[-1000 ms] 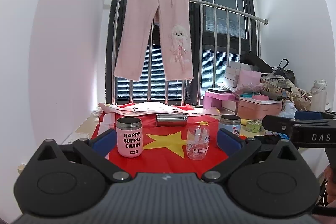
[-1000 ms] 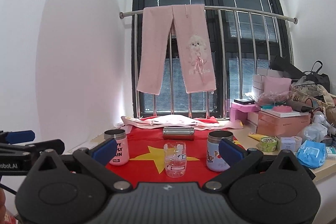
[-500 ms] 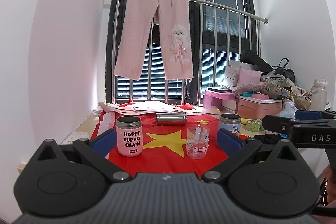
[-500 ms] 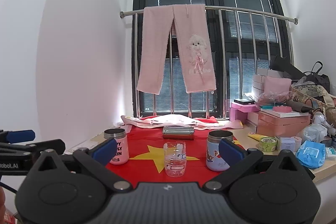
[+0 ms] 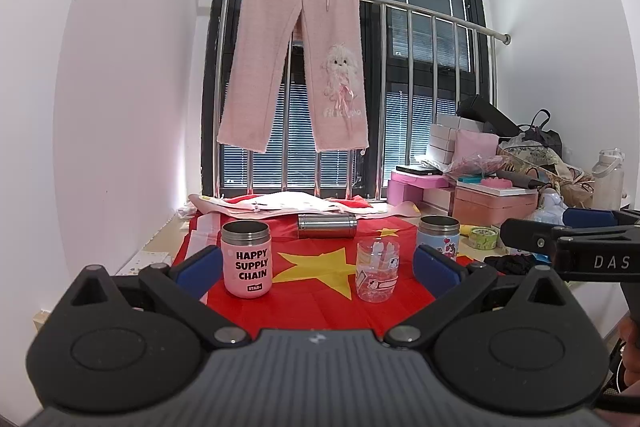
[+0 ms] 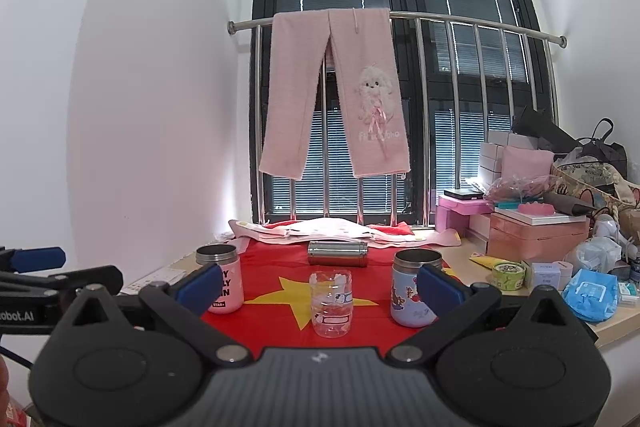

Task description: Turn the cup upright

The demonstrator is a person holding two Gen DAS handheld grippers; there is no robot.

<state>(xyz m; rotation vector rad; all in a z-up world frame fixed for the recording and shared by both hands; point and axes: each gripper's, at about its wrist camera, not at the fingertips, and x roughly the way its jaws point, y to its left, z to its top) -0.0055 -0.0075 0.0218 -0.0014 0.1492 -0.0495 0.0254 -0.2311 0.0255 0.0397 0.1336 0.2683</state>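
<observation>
A steel cup [image 5: 326, 225] lies on its side at the back of the red flag cloth [image 5: 312, 303]; it also shows in the right wrist view [image 6: 337, 253]. A pink cup [image 5: 246, 258] [image 6: 221, 278], a clear plastic cup [image 5: 377, 270] [image 6: 331, 303] and a blue cartoon cup [image 5: 437, 236] [image 6: 415, 287] stand upright in front of it. My left gripper [image 5: 318, 274] is open and empty, short of the cups. My right gripper [image 6: 320, 287] is open and empty, also short of them.
Pink boxes [image 6: 536, 231], bags, a tape roll [image 6: 507, 271] and a blue packet [image 6: 592, 293] crowd the table's right side. A white wall is on the left. A steel railing with pink trousers [image 6: 340, 95] stands behind the table.
</observation>
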